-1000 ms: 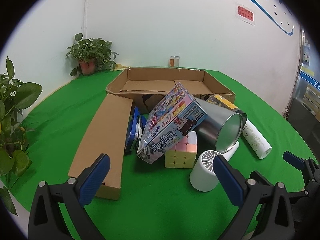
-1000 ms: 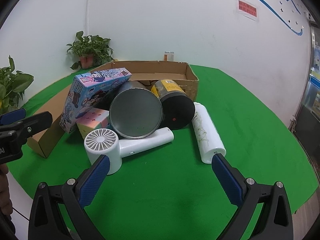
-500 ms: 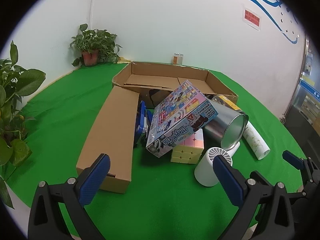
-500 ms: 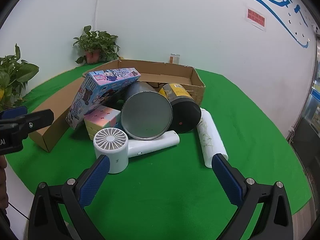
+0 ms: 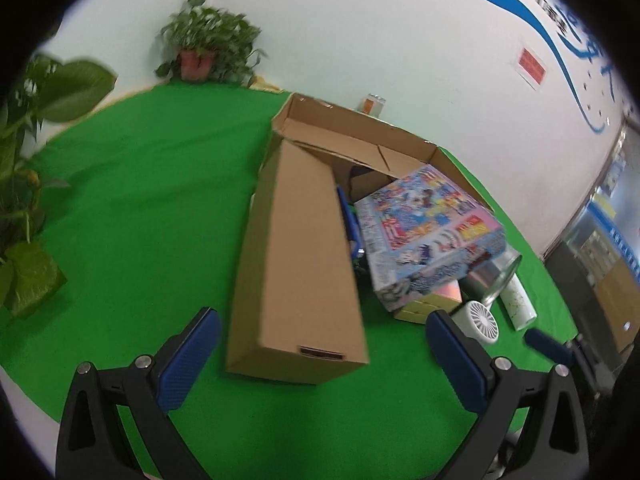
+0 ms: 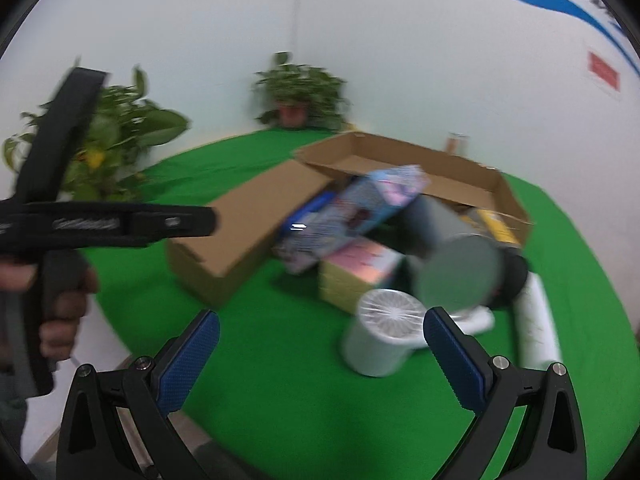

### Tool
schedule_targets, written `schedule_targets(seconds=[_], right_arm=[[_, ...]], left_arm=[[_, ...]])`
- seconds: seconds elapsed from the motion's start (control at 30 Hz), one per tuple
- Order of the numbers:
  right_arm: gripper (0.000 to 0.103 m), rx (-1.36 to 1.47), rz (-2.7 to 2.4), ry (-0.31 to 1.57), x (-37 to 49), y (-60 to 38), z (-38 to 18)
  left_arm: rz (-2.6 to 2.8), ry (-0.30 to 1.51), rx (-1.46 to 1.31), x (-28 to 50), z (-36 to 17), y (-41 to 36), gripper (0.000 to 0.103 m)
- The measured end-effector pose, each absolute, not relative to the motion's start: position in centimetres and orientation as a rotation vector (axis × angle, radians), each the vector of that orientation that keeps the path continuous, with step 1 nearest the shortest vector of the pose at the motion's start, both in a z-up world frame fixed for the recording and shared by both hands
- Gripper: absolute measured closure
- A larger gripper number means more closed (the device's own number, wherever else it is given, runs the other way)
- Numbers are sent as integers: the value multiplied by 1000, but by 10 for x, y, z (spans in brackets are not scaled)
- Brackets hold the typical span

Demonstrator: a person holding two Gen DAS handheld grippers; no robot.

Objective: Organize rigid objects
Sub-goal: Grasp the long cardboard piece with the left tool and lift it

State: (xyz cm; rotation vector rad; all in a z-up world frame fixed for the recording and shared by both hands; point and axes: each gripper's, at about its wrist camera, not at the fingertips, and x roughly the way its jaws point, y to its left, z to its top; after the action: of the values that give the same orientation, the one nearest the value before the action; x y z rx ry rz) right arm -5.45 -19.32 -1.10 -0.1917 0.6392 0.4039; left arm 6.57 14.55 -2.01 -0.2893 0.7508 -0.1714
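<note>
Left wrist: open cardboard tray (image 5: 404,136), contents mostly hidden; left tongs (image 5: 320,344) and right tongs (image 6: 320,342) released, empty.

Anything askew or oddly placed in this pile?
Yes. The colourful toy box sits tilted, propped on the pastel cube and the metal can, which lies on its side. The long cardboard box leans its far end against the open carton.

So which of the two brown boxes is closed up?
The long narrow box nearest the left gripper is closed. The wide flat box behind it lies open on top.
</note>
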Motion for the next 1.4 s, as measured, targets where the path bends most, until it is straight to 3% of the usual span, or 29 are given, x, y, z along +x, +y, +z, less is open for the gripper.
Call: schedule_targets(seconds=[0.1,0.23,0.33,0.4,0.6,1.4], right_arm=[[1,-135,491,713,-43,-167,-16],[2,-97,540,795,-21,-125,-21],[2,-58,523,849,-3,-107,-25],[2,-37,505,878,6,-99,-28],[3,113,543,1038,43,-85,-47],[8,280,599,1254,105,-78,-74]], left_arm=[[-191,806,-402,82,-36,170,2],[-300,908,-516,107,-60,182,18],[-334,964,-530,116,-69,184,18],[-363,989,-559,121,-74,186,25],[-439,1069,-640,142,-85,193,24],[-515,1187,-541,160,-77,196,28]])
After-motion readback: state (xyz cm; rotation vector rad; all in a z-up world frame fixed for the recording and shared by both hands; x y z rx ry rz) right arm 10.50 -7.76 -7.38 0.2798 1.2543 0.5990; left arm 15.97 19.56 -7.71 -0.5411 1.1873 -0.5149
